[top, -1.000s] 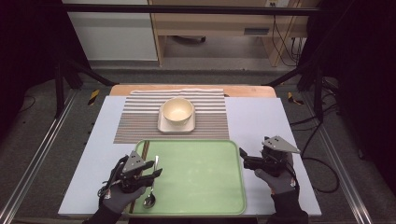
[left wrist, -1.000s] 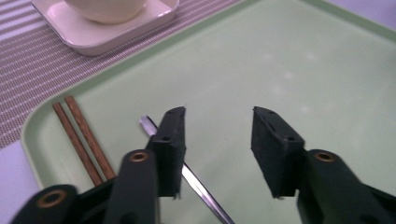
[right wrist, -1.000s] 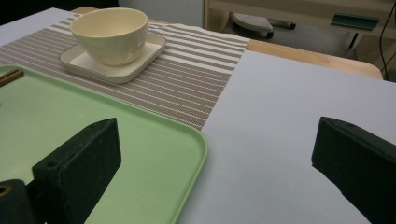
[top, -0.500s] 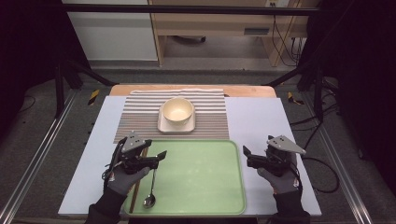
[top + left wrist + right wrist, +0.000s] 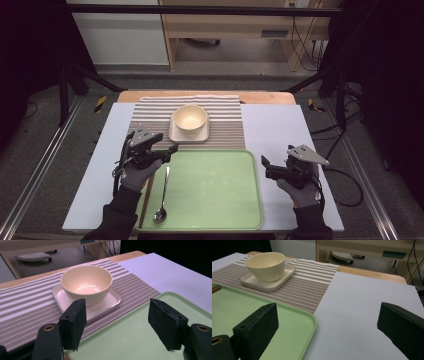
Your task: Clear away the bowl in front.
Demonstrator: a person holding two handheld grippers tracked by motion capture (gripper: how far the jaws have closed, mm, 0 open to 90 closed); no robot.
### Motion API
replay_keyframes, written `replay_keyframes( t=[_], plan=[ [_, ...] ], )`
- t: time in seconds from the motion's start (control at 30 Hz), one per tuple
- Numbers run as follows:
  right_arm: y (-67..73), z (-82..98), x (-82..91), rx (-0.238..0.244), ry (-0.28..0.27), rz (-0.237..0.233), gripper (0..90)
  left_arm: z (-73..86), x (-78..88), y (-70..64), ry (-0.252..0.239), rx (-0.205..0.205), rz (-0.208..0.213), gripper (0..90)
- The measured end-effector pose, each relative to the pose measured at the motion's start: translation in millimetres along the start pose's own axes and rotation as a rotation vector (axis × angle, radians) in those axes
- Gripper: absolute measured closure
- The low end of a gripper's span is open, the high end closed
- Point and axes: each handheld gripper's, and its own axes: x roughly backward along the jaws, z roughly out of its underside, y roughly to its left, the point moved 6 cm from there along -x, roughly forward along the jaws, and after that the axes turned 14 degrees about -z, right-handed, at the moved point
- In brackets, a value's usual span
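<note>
Left gripper (image 5: pixel 167 150) hovers over the tray's (image 5: pixel 220 200) far left corner, jaws spread wide, nothing between them. Directly ahead of it: cream bowl (image 5: pixel 86 283) on a small square plate (image 5: pixel 113 300), both on the striped mat (image 5: pixel 22 312); clear line to the bowl, only the tray rim and a strip of mat in between. Spoon (image 5: pixel 162 197) lies behind it on the tray, with a wooden stick (image 5: pixel 146 200) just beside the spoon near the tray's left edge. Right gripper (image 5: pixel 264 166) sits just off the tray's right edge over the pale board (image 5: pixel 367 302), jaws also wide apart and empty. Versus a second ago: left gripper has moved forward off the spoon toward the bowl; spoon now fully exposed. Right gripper barely shifted.
</note>
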Motion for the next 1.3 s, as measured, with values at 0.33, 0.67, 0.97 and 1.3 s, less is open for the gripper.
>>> replay_keyframes(
  t=[0.33, 0.67, 0.97, 1.3],
  plan=[
    [-1.4, -0.3, 1.4, -0.008, -0.011, -0.003, 3.6, -23.2, -22.9, 9.1, -0.025, 0.001, -0.04, 32.4],
    [-1.8, 1.3, 0.7, -0.011, -0.01, -0.01, 3.6, -32.5, -57.5, 15.6, -0.004, -0.022, -0.069, 30.8],
    [-0.3, 3.7, -2.9, -0.012, 0.003, -0.019, 3.6, -28.5, -91.0, 30.9, 0.054, -0.016, -0.131, 30.5],
    [0.3, 3.1, -2.5, -0.014, -0.001, -0.025, 3.7, -20.0, -115.3, 44.7, 0.078, -0.008, -0.162, 31.7]
  ],
)
